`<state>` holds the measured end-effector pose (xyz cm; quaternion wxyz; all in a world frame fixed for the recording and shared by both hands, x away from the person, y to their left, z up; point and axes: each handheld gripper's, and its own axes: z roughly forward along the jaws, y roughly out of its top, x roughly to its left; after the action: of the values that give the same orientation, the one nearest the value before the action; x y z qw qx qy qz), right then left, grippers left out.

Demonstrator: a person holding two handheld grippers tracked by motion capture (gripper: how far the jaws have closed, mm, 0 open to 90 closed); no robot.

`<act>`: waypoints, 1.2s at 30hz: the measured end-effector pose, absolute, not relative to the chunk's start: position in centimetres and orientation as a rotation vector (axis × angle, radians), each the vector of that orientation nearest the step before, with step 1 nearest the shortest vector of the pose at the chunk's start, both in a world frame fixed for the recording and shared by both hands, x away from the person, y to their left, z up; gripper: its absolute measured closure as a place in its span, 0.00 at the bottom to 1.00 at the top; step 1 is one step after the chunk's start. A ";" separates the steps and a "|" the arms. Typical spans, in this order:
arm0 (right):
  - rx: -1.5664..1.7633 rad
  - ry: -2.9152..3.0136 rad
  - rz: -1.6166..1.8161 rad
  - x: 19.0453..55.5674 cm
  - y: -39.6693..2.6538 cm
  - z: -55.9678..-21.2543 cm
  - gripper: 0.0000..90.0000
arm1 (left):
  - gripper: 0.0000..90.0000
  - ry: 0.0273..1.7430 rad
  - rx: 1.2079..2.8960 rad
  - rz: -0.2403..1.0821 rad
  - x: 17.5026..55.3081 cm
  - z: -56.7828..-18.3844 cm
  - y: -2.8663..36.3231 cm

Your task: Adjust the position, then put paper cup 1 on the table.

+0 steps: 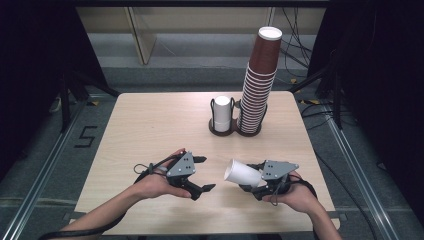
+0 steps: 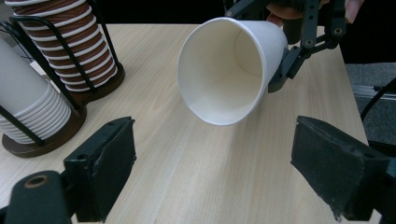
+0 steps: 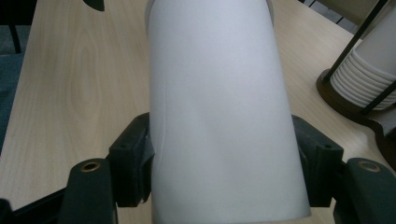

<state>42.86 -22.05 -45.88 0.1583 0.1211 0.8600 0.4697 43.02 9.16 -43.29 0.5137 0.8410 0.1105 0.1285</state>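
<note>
A pale wooden table (image 1: 150, 130) with rounded corners stands on a grey floor (image 1: 45, 150). Black curtains (image 1: 30, 75) hang along both sides (the room is dim there, the tabletop evenly lit). A marking like the figure 5 (image 1: 86, 136) is taped on the floor left of the table. Beyond it runs a light wall panel (image 1: 200, 20), with black cables (image 1: 295, 45) trailing at the right.

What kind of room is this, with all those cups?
Probably a lab or recording studio, not a kitchen. A small pale wooden table stands alone between black curtains, loose cables lie on the grey floor, and the tall stack of brown paper cups looks like practice material.
</note>
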 end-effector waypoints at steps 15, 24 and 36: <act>0.378 2.447 1.367 41.9 -21.5 -46.3 0.37 | 0.13 0.257 2.003 0.281 42.7 -43.2 9.6; 0.377 2.420 1.388 41.9 -21.7 -46.4 0.37 | 0.14 0.269 1.992 0.241 42.9 -43.0 8.7; 0.407 2.402 1.391 41.5 -21.5 -46.3 0.37 | 0.08 0.256 1.972 0.212 42.4 -42.6 8.3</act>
<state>41.51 -21.54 -46.31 0.1676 0.1431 0.8441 0.4888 42.45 8.30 -42.59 0.5402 0.8298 0.1076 0.0891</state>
